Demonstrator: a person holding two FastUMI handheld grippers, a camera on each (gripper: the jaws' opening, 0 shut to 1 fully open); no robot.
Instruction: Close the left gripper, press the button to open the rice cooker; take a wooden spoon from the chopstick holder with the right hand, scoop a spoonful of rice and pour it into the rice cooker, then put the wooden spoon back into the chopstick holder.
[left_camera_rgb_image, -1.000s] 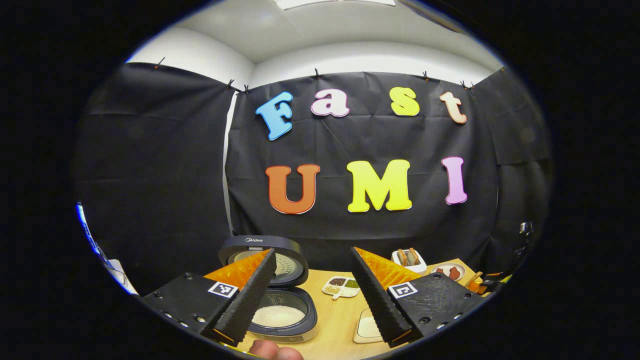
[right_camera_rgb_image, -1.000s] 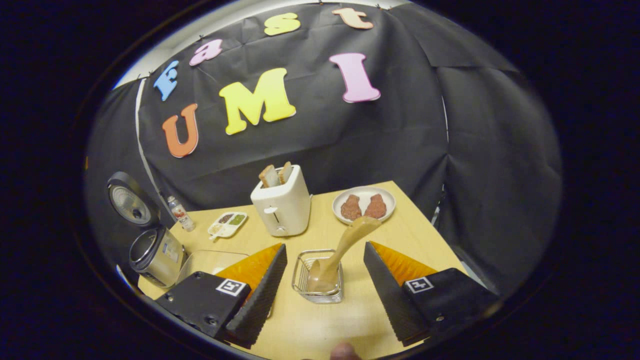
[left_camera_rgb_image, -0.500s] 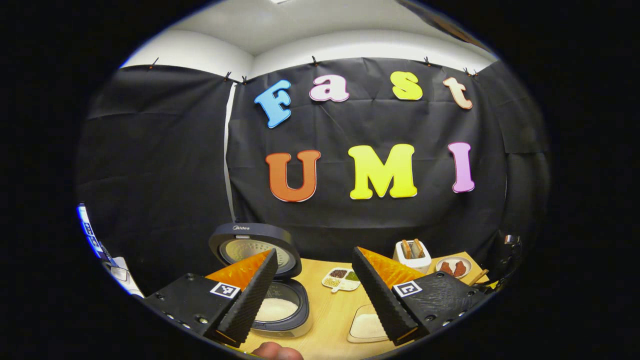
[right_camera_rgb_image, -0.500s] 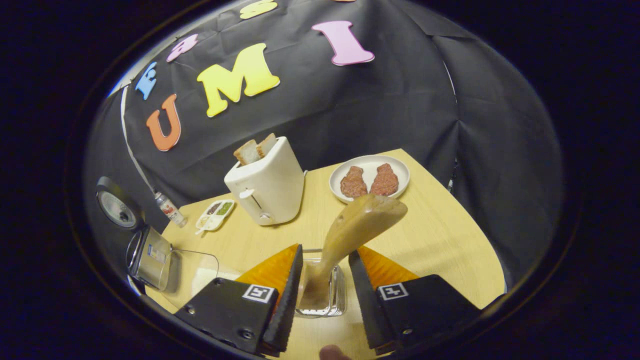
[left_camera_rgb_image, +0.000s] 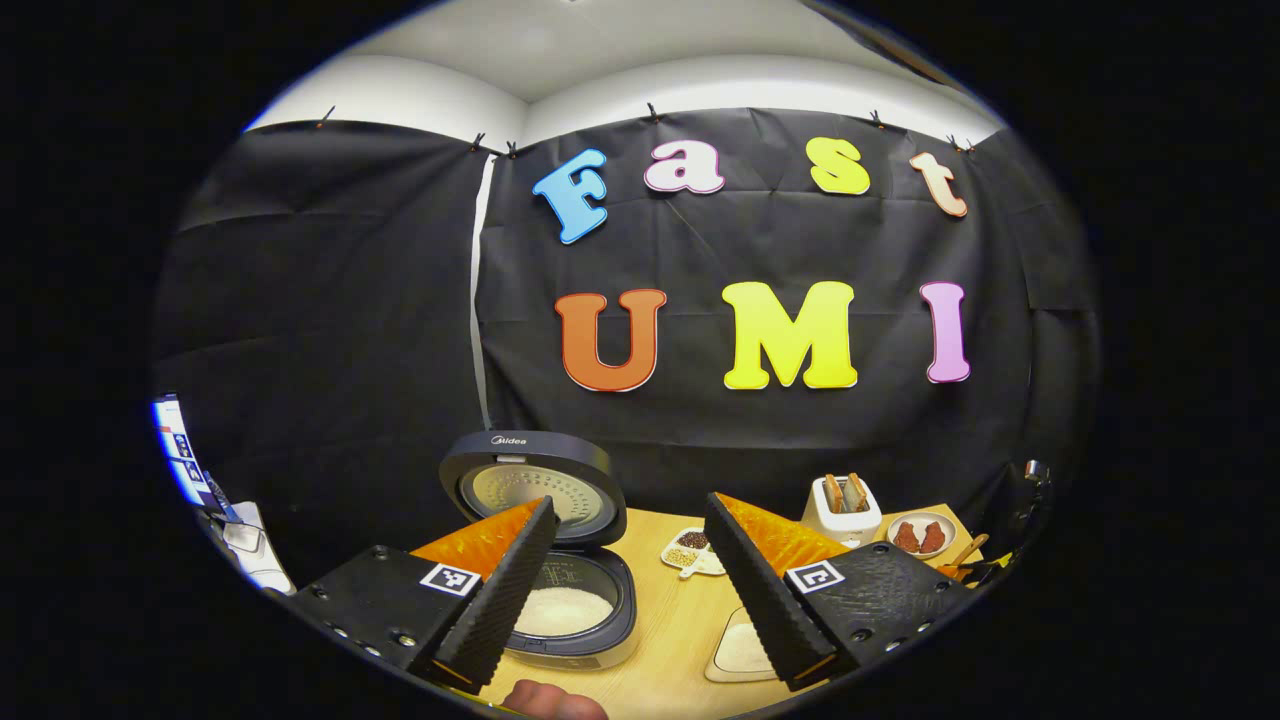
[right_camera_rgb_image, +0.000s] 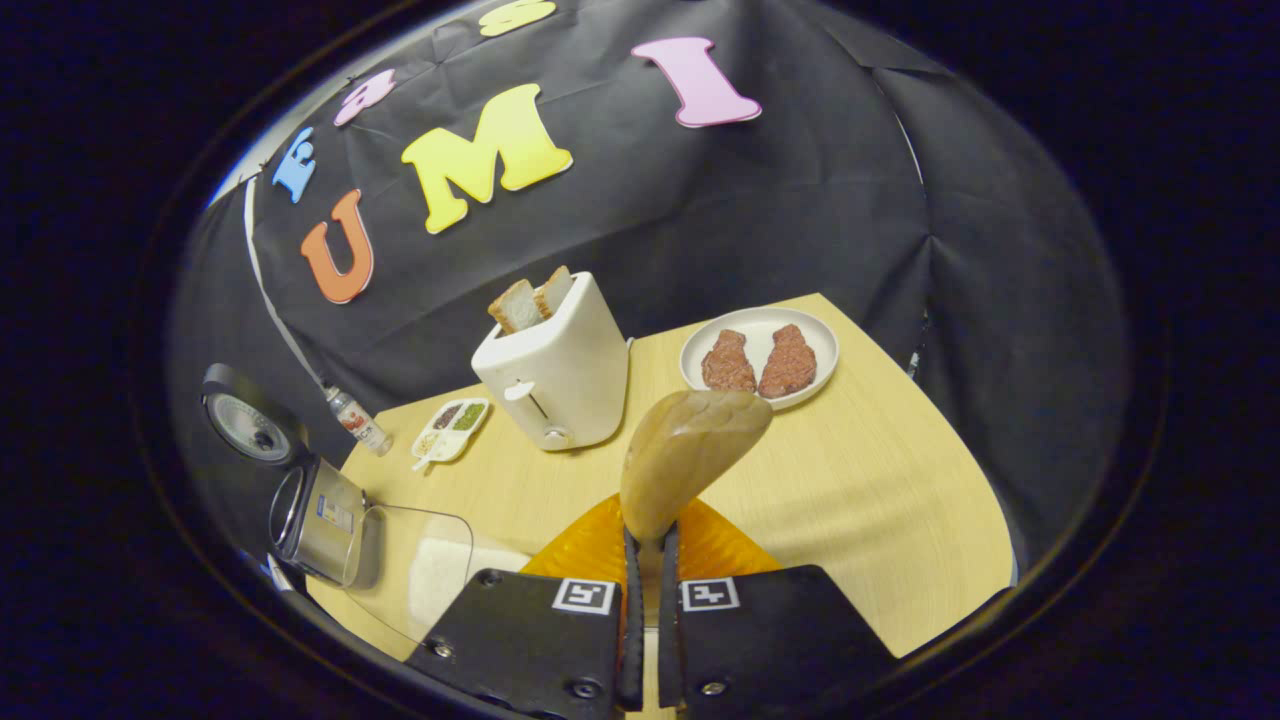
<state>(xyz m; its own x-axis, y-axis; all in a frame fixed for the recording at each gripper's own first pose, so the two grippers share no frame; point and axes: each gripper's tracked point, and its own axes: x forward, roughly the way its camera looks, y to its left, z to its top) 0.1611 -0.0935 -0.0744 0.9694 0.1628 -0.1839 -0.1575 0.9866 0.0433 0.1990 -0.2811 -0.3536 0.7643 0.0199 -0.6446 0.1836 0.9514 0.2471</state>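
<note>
Right gripper view, near to far:
- Right gripper (right_camera_rgb_image: 647, 560), at 6 o'clock — both fingers clenched on the handle of the pale wooden spoon (right_camera_rgb_image: 690, 450), whose broad rounded end rises toward the centre. The chopstick holder is hidden behind the fingers.
- Clear glass dish of white rice (right_camera_rgb_image: 425, 570), at 8 o'clock on the light wooden table (right_camera_rgb_image: 880, 500).
- Silver-bodied rice cooker with round dark lid (right_camera_rgb_image: 315, 505), at 9 o'clock, lid standing open.
- White two-slot toaster (right_camera_rgb_image: 555, 375) holding two slices of bread, just above centre.
- Small white divided dish of grains (right_camera_rgb_image: 452, 428) and a small clear bottle with a red label (right_camera_rgb_image: 357, 422), toward 10 o'clock.
- Round white plate (right_camera_rgb_image: 812, 335) with two brown meat pieces, at 1 o'clock.

Left gripper view, near to far:
- Left gripper (left_camera_rgb_image: 625, 575), at 6 o'clock — released, fingers spread wide, grasping nothing. A fingertip of the holding hand (left_camera_rgb_image: 545, 700) shows at the bottom edge.
- Rice cooker (left_camera_rgb_image: 570, 610) between the fingers, toward the left one — lid up, white rice in the pot.
- Dish of rice (left_camera_rgb_image: 740, 650), partly behind the right finger.
- Divided dish (left_camera_rgb_image: 688, 550), beyond, at centre.
- Toaster (left_camera_rgb_image: 845, 508) and plate (left_camera_rgb_image: 922, 535), at 4 o'clock, far across the table (left_camera_rgb_image: 665, 640).
</note>
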